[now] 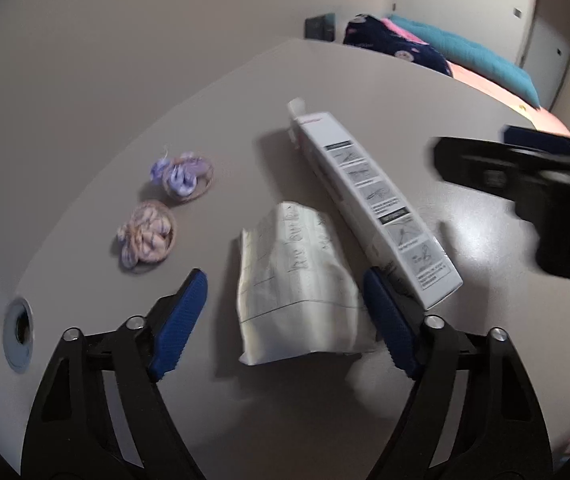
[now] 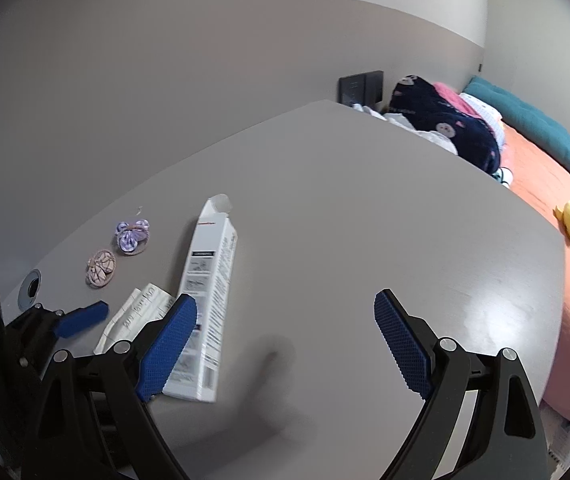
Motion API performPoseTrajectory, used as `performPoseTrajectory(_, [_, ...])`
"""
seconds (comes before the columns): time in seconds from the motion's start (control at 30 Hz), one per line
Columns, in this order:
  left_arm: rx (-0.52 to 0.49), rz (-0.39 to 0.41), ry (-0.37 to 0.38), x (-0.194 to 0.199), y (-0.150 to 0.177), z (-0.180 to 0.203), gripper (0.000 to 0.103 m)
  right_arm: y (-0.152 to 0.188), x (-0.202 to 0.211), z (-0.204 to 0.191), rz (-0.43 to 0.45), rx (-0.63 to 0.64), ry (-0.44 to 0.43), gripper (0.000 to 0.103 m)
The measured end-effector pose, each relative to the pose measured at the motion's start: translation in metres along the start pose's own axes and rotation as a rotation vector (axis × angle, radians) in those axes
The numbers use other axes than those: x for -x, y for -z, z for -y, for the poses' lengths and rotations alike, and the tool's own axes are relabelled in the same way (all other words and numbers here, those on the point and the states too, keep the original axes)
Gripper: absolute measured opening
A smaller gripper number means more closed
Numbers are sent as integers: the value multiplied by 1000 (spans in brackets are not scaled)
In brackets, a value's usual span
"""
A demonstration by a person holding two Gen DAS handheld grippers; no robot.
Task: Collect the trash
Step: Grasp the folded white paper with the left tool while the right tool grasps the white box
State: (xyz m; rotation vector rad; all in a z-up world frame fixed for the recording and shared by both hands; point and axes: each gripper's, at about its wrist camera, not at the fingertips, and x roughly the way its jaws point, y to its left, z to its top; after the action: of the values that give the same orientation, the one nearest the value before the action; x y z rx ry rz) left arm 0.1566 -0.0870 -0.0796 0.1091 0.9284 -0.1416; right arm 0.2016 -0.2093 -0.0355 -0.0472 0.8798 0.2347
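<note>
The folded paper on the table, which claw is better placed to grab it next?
Left. The open left claw already straddles the folded paper, pads on either side. The right claw, also open, sits over bare table beside the long box.

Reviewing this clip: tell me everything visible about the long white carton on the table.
The long white carton is a slim cardboard box lying flat on the grey table. One face carries a column of small instruction diagrams, another fine print. The flap at its far end stands open. Its near end lies by the folded paper, apparently overlapping its edge; real contact is unclear. The open left gripper frames the paper beside it; neither gripper holds the carton.
</note>
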Motion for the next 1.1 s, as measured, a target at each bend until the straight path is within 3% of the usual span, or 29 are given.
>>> performPoseTrajectory(0.07, [-6, 4, 12, 4, 1, 0, 44, -2, -6, -4, -9, 6, -4, 90])
performPoseTrajectory(0.3, [17, 20, 12, 7, 4, -16, 35, 0, -23, -21, -41, 20, -42, 90])
performPoseTrajectory(0.6, [89, 41, -35, 17, 8, -45, 28, 3, -42, -33, -54, 32, -8, 88])
performPoseTrajectory(0.8, [142, 58, -31, 27, 10, -65, 28, 7, -53, -36, -77, 55, 16, 63])
performPoseTrajectory(0.93, [144, 60, -20, 31, 10, -64, 28, 8, -47, -35, -80, 65, 4, 28])
performPoseTrajectory(1.1, [128, 52, -16, 29, 11, -57, 28, 12, -41, -24, -90, 58, -1, 28])
